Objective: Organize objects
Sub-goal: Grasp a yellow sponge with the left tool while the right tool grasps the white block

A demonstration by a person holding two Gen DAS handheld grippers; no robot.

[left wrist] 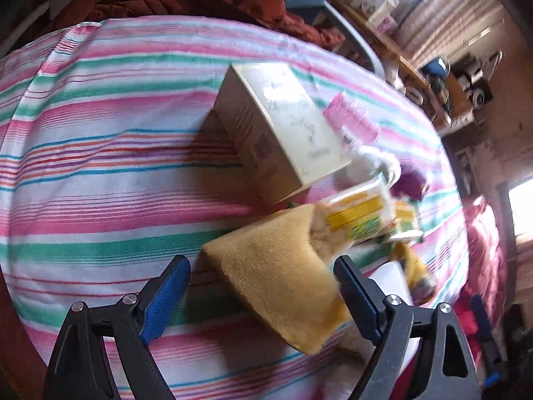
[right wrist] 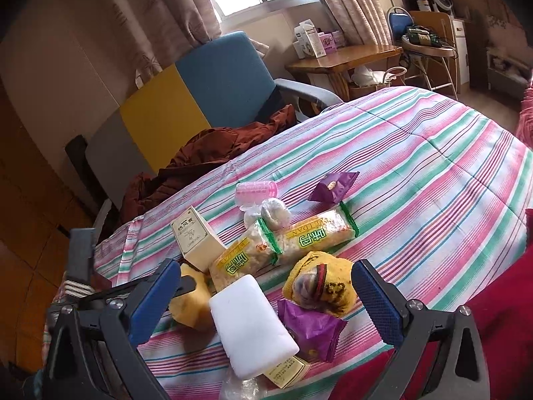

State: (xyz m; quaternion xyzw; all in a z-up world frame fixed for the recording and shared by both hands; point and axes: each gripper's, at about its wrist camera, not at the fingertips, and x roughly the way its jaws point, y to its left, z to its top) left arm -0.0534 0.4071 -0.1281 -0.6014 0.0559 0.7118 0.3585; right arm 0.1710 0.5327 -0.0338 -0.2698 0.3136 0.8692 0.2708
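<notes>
A pile of small items lies on the striped bedspread (right wrist: 416,173). My left gripper (left wrist: 261,296) is open, its fingers on either side of a yellow plush cloth (left wrist: 276,273) without closing on it. Beyond lie a cream box (left wrist: 283,126), a pink hair roller (left wrist: 353,116) and yellow snack packs (left wrist: 359,213). My right gripper (right wrist: 265,303) is open above a white block (right wrist: 253,320) and a purple packet (right wrist: 309,330). A yellow balled sock (right wrist: 319,280), the snack packs (right wrist: 283,246), the cream box (right wrist: 196,236), the roller (right wrist: 256,191) and a second purple packet (right wrist: 333,183) lie ahead.
A rust-brown jacket (right wrist: 206,153) is heaped at the bed's far edge before a blue and yellow chair (right wrist: 200,90). A wooden table (right wrist: 346,56) with boxes stands by the window. Red bedding (right wrist: 499,300) borders the right. Bare striped spread stretches left (left wrist: 100,166).
</notes>
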